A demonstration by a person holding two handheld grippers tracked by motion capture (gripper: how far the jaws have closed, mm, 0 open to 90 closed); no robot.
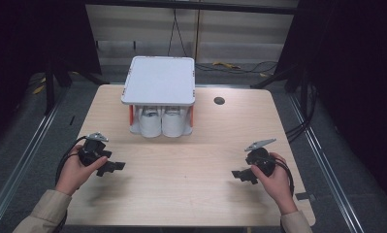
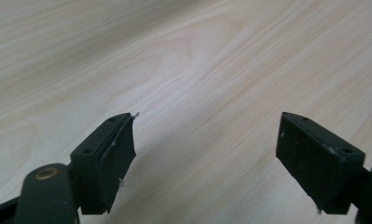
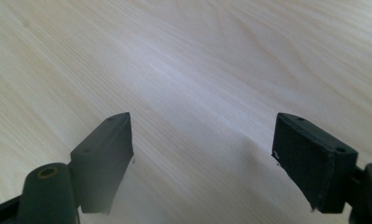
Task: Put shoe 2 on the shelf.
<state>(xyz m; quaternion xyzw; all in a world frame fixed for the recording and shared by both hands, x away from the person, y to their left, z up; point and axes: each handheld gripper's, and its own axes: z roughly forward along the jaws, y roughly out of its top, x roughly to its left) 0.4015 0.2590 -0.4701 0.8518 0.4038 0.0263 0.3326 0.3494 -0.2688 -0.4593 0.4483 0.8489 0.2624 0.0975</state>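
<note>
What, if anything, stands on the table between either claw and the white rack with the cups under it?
Nothing visible does. Bare tabletop lies between the left claw, the right claw and the white rack with its white cups. Both claws are open and empty.

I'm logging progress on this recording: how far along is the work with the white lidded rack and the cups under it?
Nothing looks done yet. The white rack stands at the far side of the table, its white cups underneath, untouched. In hand: nothing; the left gripper and right gripper are both open over bare wood near the front edge. Reaching the rack and handling it is all still ahead.
</note>
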